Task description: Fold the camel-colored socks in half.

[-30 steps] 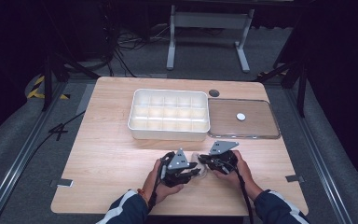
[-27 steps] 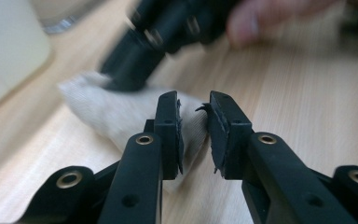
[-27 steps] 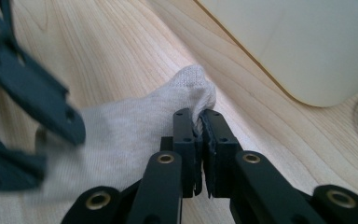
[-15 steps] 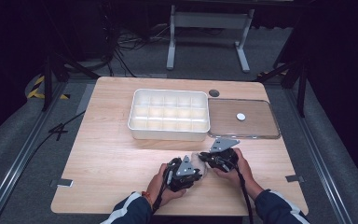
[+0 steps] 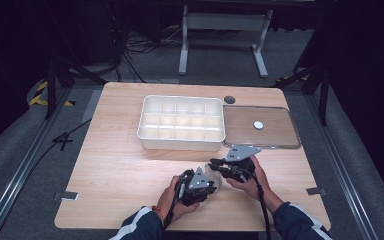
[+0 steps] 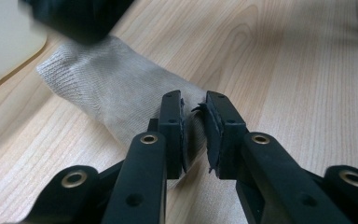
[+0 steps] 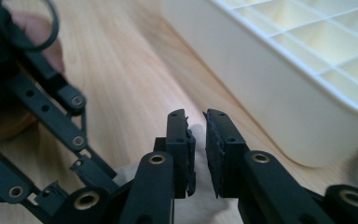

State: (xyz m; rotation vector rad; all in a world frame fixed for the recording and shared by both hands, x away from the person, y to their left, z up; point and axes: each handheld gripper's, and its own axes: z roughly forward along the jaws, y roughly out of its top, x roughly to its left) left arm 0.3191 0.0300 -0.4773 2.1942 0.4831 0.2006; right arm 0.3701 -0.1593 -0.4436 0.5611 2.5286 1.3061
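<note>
A beige knit sock (image 6: 102, 88) lies on the wooden table near its front edge, between my two grippers (image 5: 215, 175). My left gripper (image 6: 194, 100) is shut on a fold of the sock, with fabric pinched between its pads; from above it sits at the left (image 5: 211, 184). My right gripper (image 7: 196, 116) hovers just over the sock's other end (image 7: 135, 173), close to the white tray. Its jaws have just been opening. They stand a narrow gap apart, and no fabric is pressed between the pads. From above it sits at the right (image 5: 213, 164).
A white tray (image 5: 180, 142) with several compartments stands mid-table, its wall close on the right in the right gripper view (image 7: 279, 93). A clear lid (image 5: 275, 136) with a small white disc (image 5: 258, 125) lies to its right. A dark round hole (image 5: 229, 99) is behind them.
The left gripper has settled slightly lower and nearer the front edge. The right gripper has stayed almost in place beside it.
</note>
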